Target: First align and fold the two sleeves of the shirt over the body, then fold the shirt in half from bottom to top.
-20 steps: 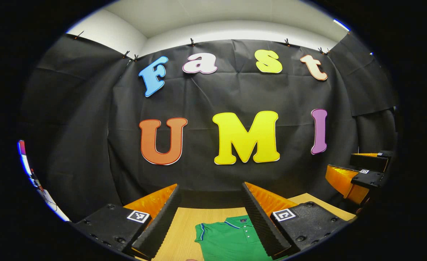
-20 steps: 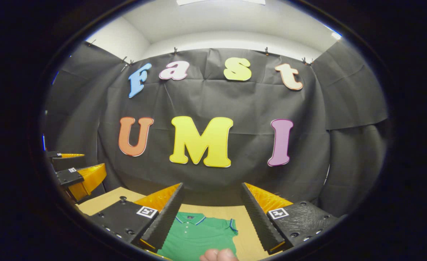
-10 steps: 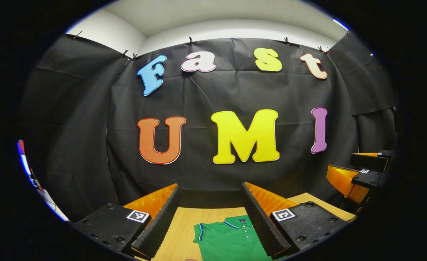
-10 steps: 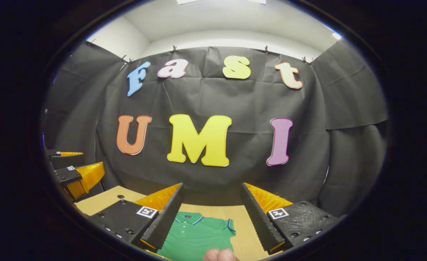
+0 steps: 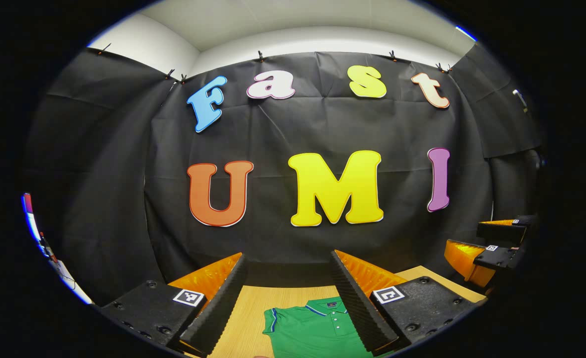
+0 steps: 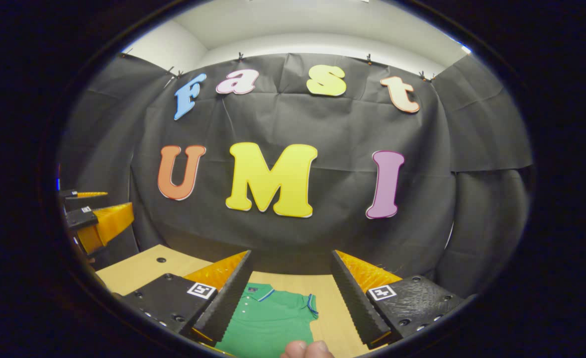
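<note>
While both grippers hang above the wooden table (image 5: 253,303), we see the green shirt (image 5: 313,330) lying flat on it, collar toward the black cloth wall (image 5: 323,124), sleeves spread out to either side. In the left gripper view, the left gripper (image 5: 289,298) has its fingers spread wide with nothing between them; the shirt's collar and one shoulder show in the gap, well below. The right gripper (image 5: 487,243) appears farther off at that view's right edge, also held apart. In the right gripper view, the right gripper's own fingers frame the shirt's collar, buttons and one short sleeve, gripping nothing. The left gripper shows at that view's left edge, above the table's corner. A fingertip (image 6: 307,349) of the person's hand pokes in at the bottom edge. Neither gripper touches the cloth.
</note>
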The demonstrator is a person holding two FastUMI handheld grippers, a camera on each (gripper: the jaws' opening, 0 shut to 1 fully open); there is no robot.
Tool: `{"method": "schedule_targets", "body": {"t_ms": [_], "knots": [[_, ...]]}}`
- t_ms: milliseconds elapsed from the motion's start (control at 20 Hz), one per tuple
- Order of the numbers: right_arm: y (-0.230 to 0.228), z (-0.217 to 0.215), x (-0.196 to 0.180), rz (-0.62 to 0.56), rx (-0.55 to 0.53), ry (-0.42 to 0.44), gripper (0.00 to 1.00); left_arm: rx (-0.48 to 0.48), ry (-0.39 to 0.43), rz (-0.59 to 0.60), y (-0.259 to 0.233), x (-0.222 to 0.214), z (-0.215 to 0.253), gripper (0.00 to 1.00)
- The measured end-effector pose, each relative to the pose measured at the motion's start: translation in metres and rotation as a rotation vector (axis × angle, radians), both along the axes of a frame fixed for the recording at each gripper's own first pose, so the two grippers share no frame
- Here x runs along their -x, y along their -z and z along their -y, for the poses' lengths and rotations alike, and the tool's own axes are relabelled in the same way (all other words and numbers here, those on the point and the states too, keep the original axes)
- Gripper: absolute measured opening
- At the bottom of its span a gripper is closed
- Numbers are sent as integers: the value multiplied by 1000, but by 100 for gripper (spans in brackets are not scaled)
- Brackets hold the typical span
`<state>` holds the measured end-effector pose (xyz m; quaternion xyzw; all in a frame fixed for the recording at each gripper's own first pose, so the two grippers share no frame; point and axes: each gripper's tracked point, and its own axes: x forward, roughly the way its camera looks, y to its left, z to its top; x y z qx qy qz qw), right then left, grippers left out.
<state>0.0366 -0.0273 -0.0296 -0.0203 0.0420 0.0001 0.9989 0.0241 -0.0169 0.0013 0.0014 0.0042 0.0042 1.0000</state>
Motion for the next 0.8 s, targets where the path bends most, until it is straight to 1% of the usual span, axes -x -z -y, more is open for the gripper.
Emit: {"method": "schedule_targets", "body": {"t_ms": [50, 100, 150, 200, 350, 400, 450, 500, 550, 700, 800], "knots": [[5, 3, -3, -9, 4, -1, 95, -1, -4, 1, 0, 0, 0, 100], [10, 7, -7, -15, 8, -5, 95, -1, -7, 3, -1, -1, 0, 100], [16, 10, -11, -22, 11, -7, 97, -1, -12, 4, -1, -2, 2, 100], [23, 13, -15, -32, 11, -11, 95, 1, -20, 6, -1, -4, 1, 100], [53, 29, -35, -79, 8, -31, 95, -1, -44, -1, 1, -9, 2, 100], [63, 34, -43, -97, 14, -38, 98, -3, -52, -2, 1, -9, 2, 100], [75, 40, -53, -114, 25, -40, 95, -6, -57, 1, 0, -11, 3, 100], [87, 46, -64, -136, 33, -43, 93, -9, -61, 1, -2, -12, 4, 100], [101, 51, -75, -159, 40, -48, 95, -14, -65, 0, -1, -14, 6, 100], [150, 68, -104, -252, 48, -72, 95, -30, -78, -4, -2, -20, 13, 100], [182, 76, -121, -321, 33, -86, 99, -30, -97, -5, -2, -23, 14, 100]]}}
